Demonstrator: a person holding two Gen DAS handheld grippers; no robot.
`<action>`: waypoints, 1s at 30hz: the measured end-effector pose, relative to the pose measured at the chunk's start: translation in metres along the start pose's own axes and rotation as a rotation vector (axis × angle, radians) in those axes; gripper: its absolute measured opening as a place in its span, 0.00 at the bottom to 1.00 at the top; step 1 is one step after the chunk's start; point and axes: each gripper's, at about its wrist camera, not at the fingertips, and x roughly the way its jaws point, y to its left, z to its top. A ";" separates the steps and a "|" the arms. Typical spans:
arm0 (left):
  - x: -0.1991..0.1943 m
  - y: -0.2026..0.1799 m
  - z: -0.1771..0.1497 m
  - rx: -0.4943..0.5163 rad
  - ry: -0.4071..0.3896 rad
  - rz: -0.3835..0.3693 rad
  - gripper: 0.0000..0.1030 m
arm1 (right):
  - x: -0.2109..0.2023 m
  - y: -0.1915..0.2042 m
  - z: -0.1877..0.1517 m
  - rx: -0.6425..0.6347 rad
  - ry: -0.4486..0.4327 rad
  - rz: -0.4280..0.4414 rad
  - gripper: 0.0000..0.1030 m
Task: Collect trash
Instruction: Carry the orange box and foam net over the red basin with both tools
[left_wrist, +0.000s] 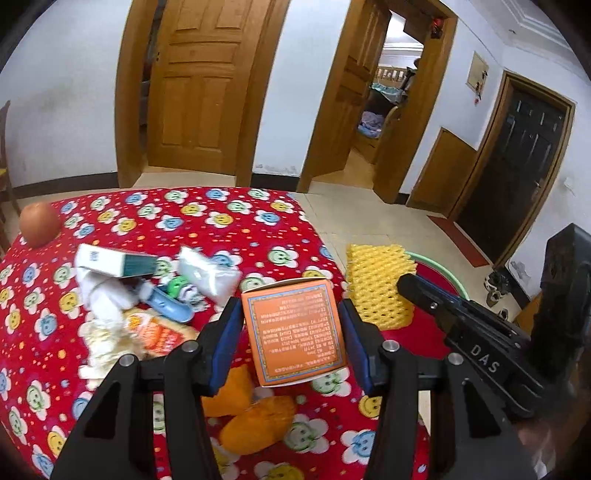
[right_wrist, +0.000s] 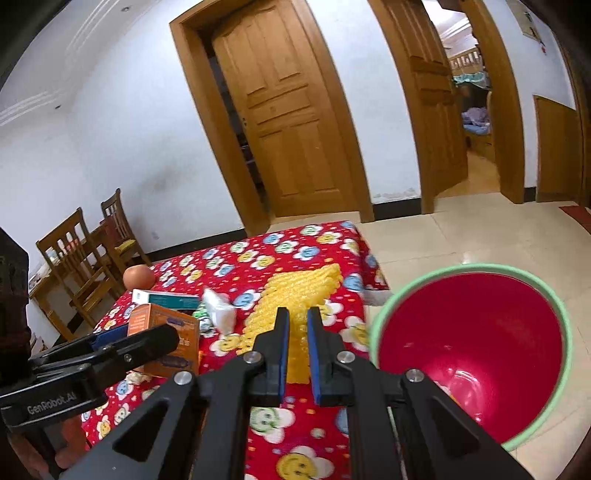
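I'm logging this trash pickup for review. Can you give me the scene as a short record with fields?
left gripper: shut on orange box, lifted above the table
right gripper: shut on yellow foam net
bin: red bucket with green rim on the floor beside the table
still on red flowered tablecloth: green-and-white carton, tissues, orange peel
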 end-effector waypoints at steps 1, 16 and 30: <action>0.003 -0.006 0.000 0.008 0.005 -0.008 0.52 | -0.003 -0.006 0.000 0.009 -0.004 -0.008 0.11; 0.036 -0.062 -0.002 0.056 0.061 -0.091 0.52 | -0.021 -0.068 -0.017 0.117 0.006 -0.132 0.11; 0.079 -0.132 0.003 0.173 0.096 -0.119 0.52 | -0.035 -0.120 -0.023 0.227 0.006 -0.240 0.12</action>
